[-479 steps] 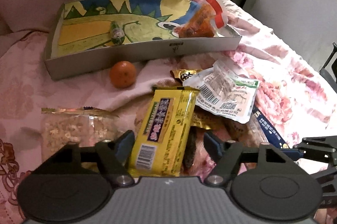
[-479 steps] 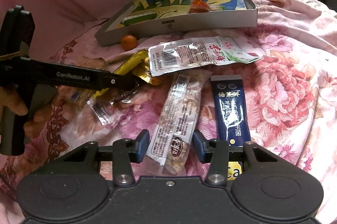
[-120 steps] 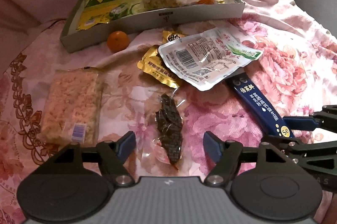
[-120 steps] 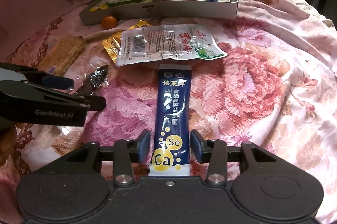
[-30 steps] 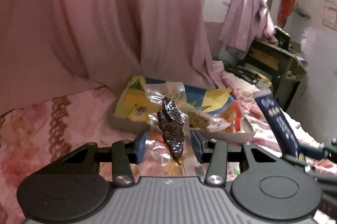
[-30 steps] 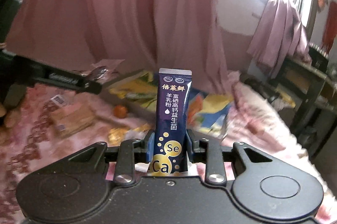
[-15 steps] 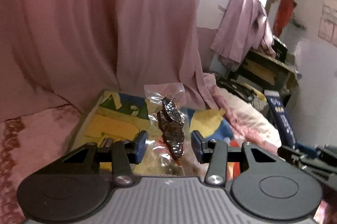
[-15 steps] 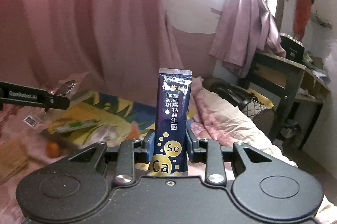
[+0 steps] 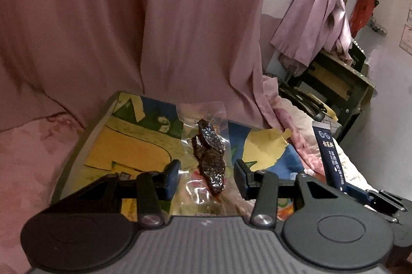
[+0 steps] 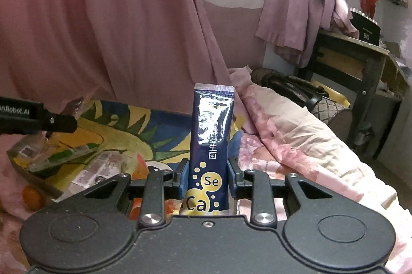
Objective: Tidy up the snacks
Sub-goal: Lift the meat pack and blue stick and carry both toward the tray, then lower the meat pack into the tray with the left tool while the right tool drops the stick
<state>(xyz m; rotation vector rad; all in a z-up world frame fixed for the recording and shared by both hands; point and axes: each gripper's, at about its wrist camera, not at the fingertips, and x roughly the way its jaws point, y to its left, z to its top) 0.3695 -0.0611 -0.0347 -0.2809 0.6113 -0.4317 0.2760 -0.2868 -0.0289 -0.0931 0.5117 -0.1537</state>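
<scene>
Both tools are loaded and held over the box. Left tool (image 9: 206, 172) has a clear vacuum pouch (image 9: 203, 150) with dark dried pieces inside between its blue pads; the plastic fills the gap and the pouch stands up out of the jaws, so it looks clamped by its edges. It hangs above the shallow cardboard box (image 9: 103, 119), over the middle of the bright yellow, blue and green cartoon print on the box floor.

Right tool (image 10: 207, 176) is closed on a navy stick sachet (image 10: 211, 142), gripped near its lower end where the gold "Se" and "Ca" bubbles are; the sachet stands upright, its top seal catching a glare. It sits above the right-hand end of the box (image 10: 123, 134). From the left tool's camera the same sachet (image 9: 329, 158) shows at the right edge, tilted.

Down in the box lie a green-printed packet (image 10: 64, 152), a clear packet with a white label (image 10: 103, 168) beside it, and something orange-red (image 10: 140, 163) just past the right tool's left finger. A small orange fruit (image 10: 32, 194) rests on the bed outside the near wall of the box.

Pink curtain (image 9: 128, 16) hangs behind the box, and the flowered pink bedcover (image 10: 296, 145) runs off to the right toward a dark desk (image 10: 360, 62).
</scene>
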